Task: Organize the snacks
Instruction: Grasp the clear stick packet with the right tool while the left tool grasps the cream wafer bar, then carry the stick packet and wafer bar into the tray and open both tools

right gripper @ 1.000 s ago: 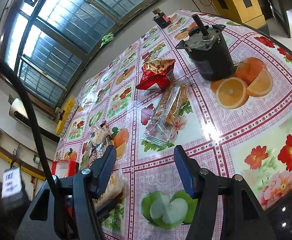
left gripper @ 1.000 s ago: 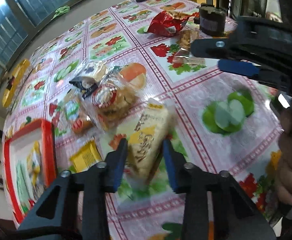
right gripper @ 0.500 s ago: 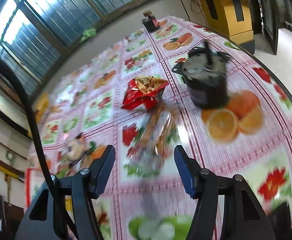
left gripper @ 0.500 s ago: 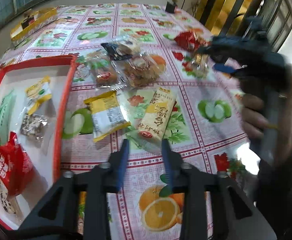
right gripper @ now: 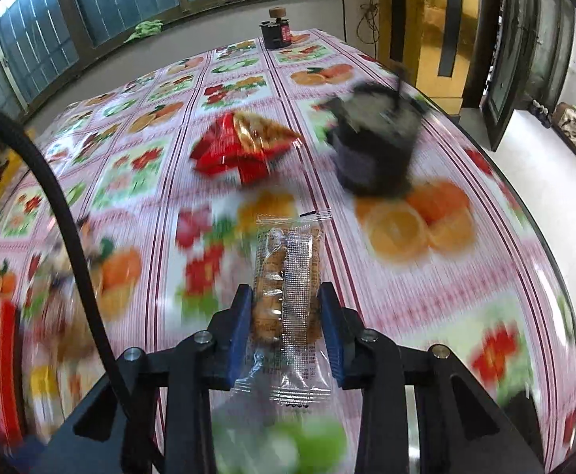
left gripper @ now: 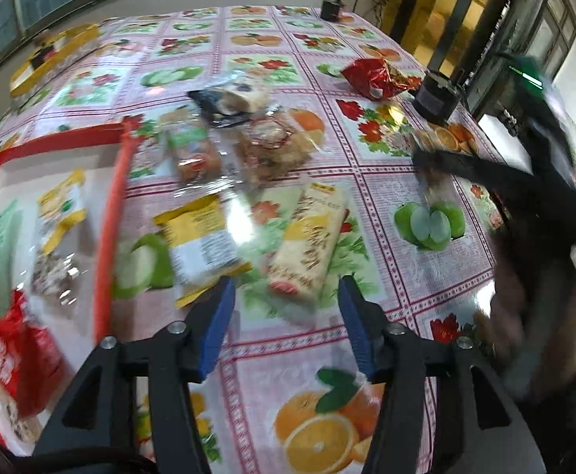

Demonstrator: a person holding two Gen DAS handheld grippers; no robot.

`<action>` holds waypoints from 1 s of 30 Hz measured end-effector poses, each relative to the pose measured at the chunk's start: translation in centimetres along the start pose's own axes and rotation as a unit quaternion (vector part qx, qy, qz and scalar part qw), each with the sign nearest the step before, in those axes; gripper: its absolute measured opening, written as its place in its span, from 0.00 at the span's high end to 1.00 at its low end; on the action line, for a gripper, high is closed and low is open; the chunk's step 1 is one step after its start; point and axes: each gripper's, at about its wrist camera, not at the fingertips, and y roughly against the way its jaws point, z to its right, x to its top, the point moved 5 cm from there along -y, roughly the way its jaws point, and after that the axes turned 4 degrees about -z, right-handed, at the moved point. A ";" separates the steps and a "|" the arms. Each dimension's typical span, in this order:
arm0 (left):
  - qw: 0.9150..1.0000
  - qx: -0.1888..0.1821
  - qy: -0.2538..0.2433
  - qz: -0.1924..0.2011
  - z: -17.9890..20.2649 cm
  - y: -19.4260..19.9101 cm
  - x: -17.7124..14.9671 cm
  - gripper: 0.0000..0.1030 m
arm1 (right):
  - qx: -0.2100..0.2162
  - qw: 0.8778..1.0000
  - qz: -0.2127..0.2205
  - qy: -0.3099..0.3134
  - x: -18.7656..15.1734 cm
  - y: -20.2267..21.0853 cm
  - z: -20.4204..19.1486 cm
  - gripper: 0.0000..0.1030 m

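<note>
One clear-wrapped biscuit pack [right gripper: 288, 292] — right tool [right gripper: 286, 312] closing on it, left tool [left gripper: 284, 312] opening, empty.

Biscuit pkt [right gripper: 288, 276] btwn closing jaws

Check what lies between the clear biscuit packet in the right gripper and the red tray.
The right gripper is closing on the clear biscuit packet. Toward the red tray, loose snacks lie on the cloth: a cream bar packet and a yellow packet. Carried above them, nothing visible blocks it.

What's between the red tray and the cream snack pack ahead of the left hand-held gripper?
A yellow-and-white snack packet lies between the red tray and the cream pack, in the left wrist view.
</note>
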 end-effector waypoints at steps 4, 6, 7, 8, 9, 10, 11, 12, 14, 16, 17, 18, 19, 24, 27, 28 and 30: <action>1.000 0.007 -0.019 -0.004 1.1 -1.1 1.0 0.45 | 0.054 0.999 -0.003 0.008 -3.7 2.1 0.0 0.67; 1.000 0.014 -0.021 -0.005 1.4 -1.6 1.7 0.45 | 0.078 0.997 -0.003 0.023 -4.8 2.6 -0.4 0.67; 1.000 0.022 -0.015 -0.009 1.3 -2.0 2.0 0.45 | 0.089 0.995 0.000 0.033 -5.2 2.7 -0.7 0.67; 1.000 0.021 -0.007 -0.014 1.2 -2.4 2.1 0.45 | 0.090 0.995 0.003 0.041 -5.4 2.8 -1.0 0.67; 1.000 0.018 -0.004 -0.016 1.1 -2.7 2.2 0.46 | 0.095 0.994 0.001 0.046 -5.4 2.9 -1.2 0.67; 1.000 0.022 0.001 -0.016 0.9 -3.1 2.2 0.51 | 0.102 0.994 -0.001 0.048 -5.1 2.6 -1.4 0.67; 0.999 0.028 0.006 -0.016 0.8 -3.2 2.1 0.53 | 0.109 0.993 -0.002 0.046 -4.9 2.4 -1.4 0.67; 0.999 0.035 0.007 -0.006 0.8 -3.0 2.0 0.59 | 0.113 0.993 -0.003 0.044 -4.9 2.4 -1.4 0.67; 0.999 0.049 0.004 0.000 0.7 -2.9 1.5 0.65 | 0.119 0.992 -0.003 0.043 -5.0 2.4 -1.5 0.67; 0.998 0.058 0.007 0.009 0.8 -2.5 0.5 0.67 | 0.123 0.991 -0.004 0.045 -5.4 2.5 -1.7 0.67; 0.998 0.057 0.007 0.014 1.1 -2.4 0.1 0.67 | 0.122 0.991 -0.003 0.048 -5.5 2.6 -1.8 0.67; 0.998 0.056 0.001 0.020 1.5 -2.1 -0.5 0.67 | 0.122 0.991 -0.003 0.051 -5.6 2.7 -2.0 0.67; 0.998 0.058 -0.007 0.027 1.9 -1.8 -1.3 0.67 | 0.124 0.991 -0.003 0.055 -5.6 2.7 -2.1 0.67; 0.998 0.019 0.040 0.038 0.4 1.2 -3.3 0.67 | 0.178 0.979 0.016 0.100 -6.3 4.0 -3.6 0.67; 0.995 0.000 0.071 0.072 -1.6 5.4 -4.1 0.67 | 0.198 0.972 0.042 0.117 -6.6 5.2 -4.1 0.67; 0.993 0.002 0.081 0.087 -2.5 7.3 -4.3 0.67 | 0.211 0.971 0.037 0.108 -6.8 5.4 -4.2 0.67; 0.989 0.001 0.099 0.111 -4.1 10.2 -4.8 0.67 | 0.317 0.945 -0.013 0.080 -7.2 5.9 -5.5 0.67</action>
